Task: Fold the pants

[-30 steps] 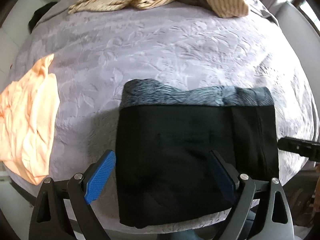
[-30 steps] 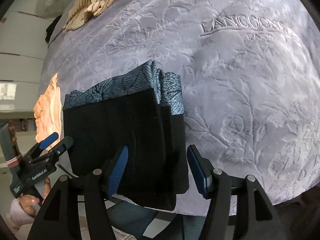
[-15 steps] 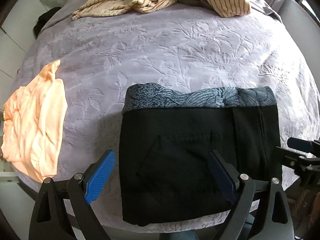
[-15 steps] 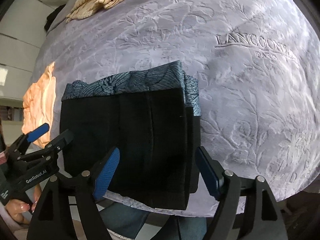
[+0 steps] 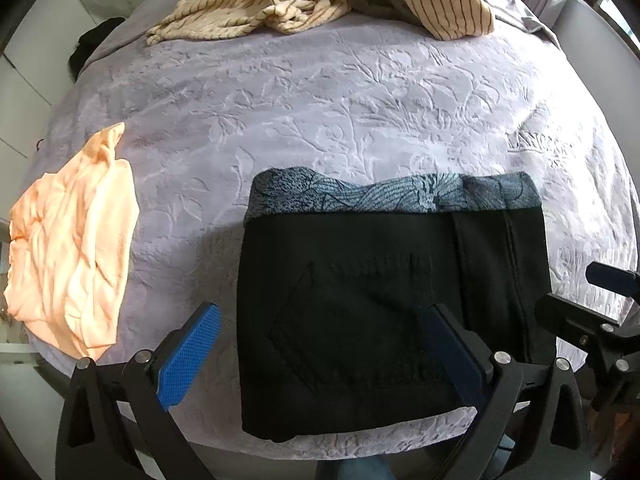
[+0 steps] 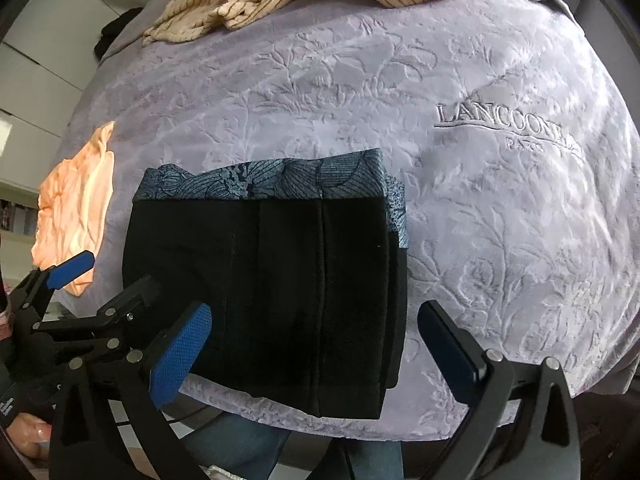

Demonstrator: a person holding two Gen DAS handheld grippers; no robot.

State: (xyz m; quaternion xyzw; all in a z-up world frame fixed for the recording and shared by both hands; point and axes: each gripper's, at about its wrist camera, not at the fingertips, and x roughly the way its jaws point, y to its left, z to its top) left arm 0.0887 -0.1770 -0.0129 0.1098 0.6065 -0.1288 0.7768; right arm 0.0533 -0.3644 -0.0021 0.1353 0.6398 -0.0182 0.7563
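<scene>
Both grippers have drawn back toward the near edge of the bed since a second ago, so the folded black pants (image 5: 384,304) now show whole in both wrist views, with a back pocket outline newly readable. They lie as a compact rectangle near the front edge of the lilac embossed bedspread (image 5: 360,92), over a blue patterned layer (image 5: 392,196) whose strip shows along the far side (whether lining or a separate garment, I cannot tell).

Neither tool grips anything: the left gripper (image 5: 324,356) has its jaws spread wide, one blue pad beside the pants' left edge and the other over the cloth, and the right gripper (image 6: 316,356) is equally spread, straddling the right edge.

By my judgement the fold is about done, and what remains is tidying. To do that well, press or nudge the stacked right edge, where the layers look slightly stepped, square with the rest, and avoid dragging the top layer off.

The near edge of the pants sits close to the bed's front rim, so any pull toward the person risks a slide off. Open bedspread lies beyond and to the right; the orange garment (image 5: 72,240) lies well apart on the left, and the striped clothes (image 5: 304,0) are heaped at the far side
</scene>
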